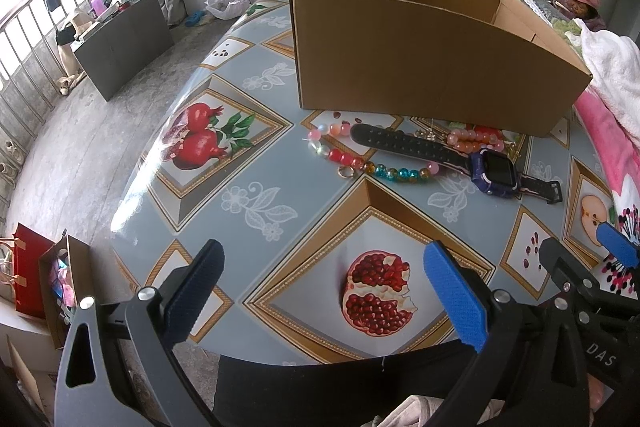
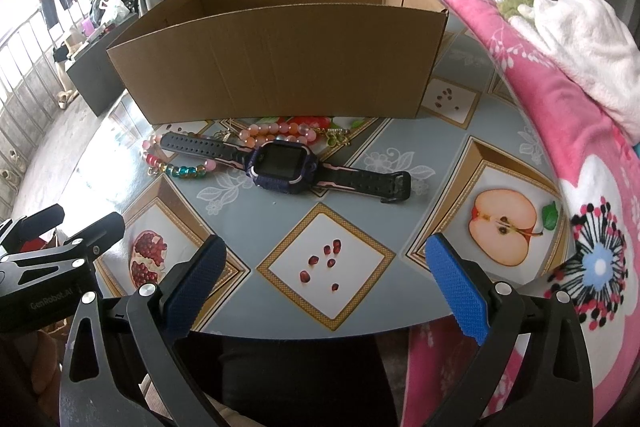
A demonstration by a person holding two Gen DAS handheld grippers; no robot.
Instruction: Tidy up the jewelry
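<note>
watch: smartwatch (image 2: 282,165) lies flat on the table, face up, strap stretched out left to right, just in front of the cardboard box (image 2: 280,67); its left strap crosses the beads
multicolour beads: bead bracelet (image 1: 352,159) with red, clear, amber and teal beads, small gold ring (image 1: 345,171) at its near side, partly under the watch strap
pink beads: second bracelet (image 2: 276,131) of pink/orange beads right at the foot of the box wall, behind the watch
small bits: something gold and thin near the box base by the pink beads, too small to tell what
box: open top, inside not visible from either view, cannot tell if anything is in it
table: patterned fruit cloth (image 2: 324,259), bare in front of the jewelry
left gripper (image 1: 332,291): jaws wide apart, holding nothing, over near table edge, well short of the jewelry
right gripper (image 2: 326,279): jaws wide apart, holding nothing, pointed at the watch, well short of it
step: start of task by the look, all pieces on the table, nothing picked
next move: likely right gripper forward and down onto the watch; watch first, as it pins the beads
risk: beads may drag along with the strap
</note>
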